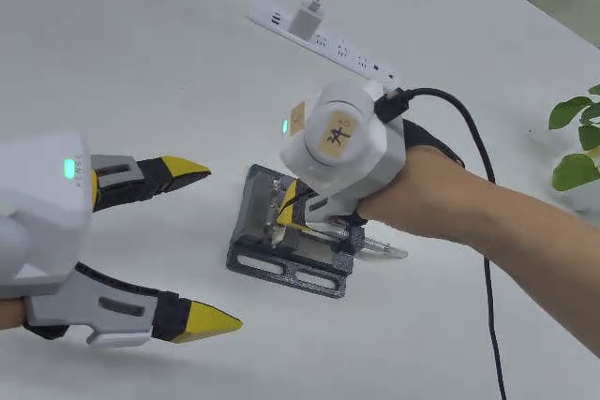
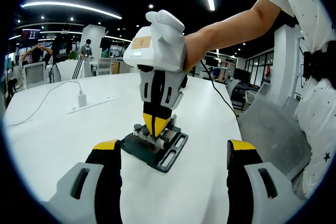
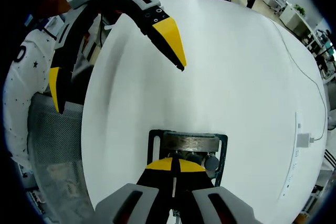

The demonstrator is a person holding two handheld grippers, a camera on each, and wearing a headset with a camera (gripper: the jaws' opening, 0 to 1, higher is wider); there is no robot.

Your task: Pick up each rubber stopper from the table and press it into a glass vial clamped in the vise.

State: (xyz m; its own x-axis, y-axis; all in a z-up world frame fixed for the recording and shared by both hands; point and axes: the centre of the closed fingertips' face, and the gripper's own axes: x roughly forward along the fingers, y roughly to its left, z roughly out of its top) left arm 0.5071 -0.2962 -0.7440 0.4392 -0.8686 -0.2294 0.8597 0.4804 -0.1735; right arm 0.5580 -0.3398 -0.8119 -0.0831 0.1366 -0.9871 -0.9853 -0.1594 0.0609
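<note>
Right tongs (image 3: 173,169) pinched together over the vise (image 3: 155,139), left tongs (image 1: 223,247) spread wide, empty; sticker (image 1: 337,131) writing unreadable.

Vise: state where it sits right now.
In the head view the vise sits centrally, directly under the right gripper, with the power strip beyond it and the left gripper to its left.

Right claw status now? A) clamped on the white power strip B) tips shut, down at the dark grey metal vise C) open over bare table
B: the right claw has its yellow tips meeting with no gap, directly over the dark grey metal vise; the left claw hangs open off to the side.
</note>
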